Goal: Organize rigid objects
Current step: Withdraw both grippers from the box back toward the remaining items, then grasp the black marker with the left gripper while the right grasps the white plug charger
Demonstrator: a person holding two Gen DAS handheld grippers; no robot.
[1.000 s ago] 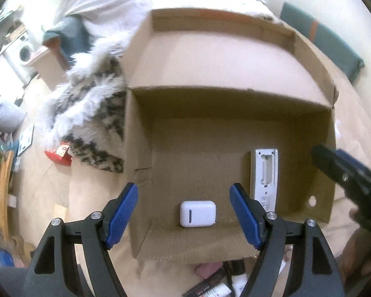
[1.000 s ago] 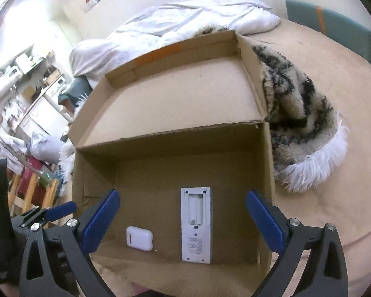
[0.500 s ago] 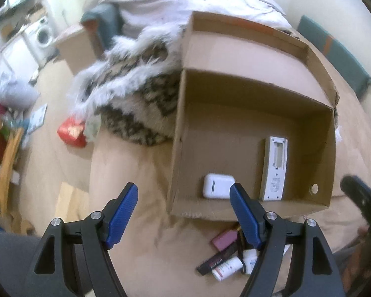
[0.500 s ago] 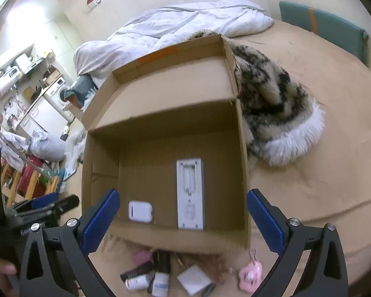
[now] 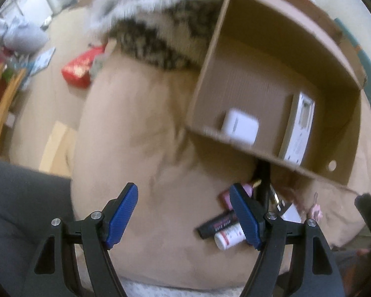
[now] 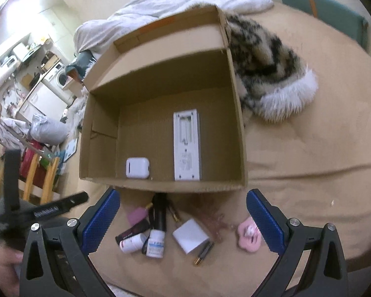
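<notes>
An open cardboard box [image 6: 237, 113] lies on the tan bed and holds a white earbud case [image 6: 137, 168] and a white remote [image 6: 187, 144]; the box [image 5: 205, 57], case [image 5: 240, 126] and remote [image 5: 298, 133] also show in the left wrist view. In front of the box lie small items: a white square charger [image 6: 190, 235], a white bottle with a black cap [image 6: 156, 237], a black tube [image 6: 132, 234], a pink piece [image 6: 138, 216] and a pink flower-shaped thing [image 6: 249, 235]. My right gripper [image 6: 183, 220] is open above them. My left gripper [image 5: 184, 216] is open, left of the items.
A black-and-white fur blanket [image 6: 269, 71] lies right of the box, with a white duvet [image 6: 173, 5] behind it. A teal cushion [image 6: 326, 12] is at the far right. A red packet [image 5: 79, 68] lies on the floor to the left.
Both grippers have pulled back from the box and stayed open. The small items in front of the box have come into view. The left view swung left and is blurred.
</notes>
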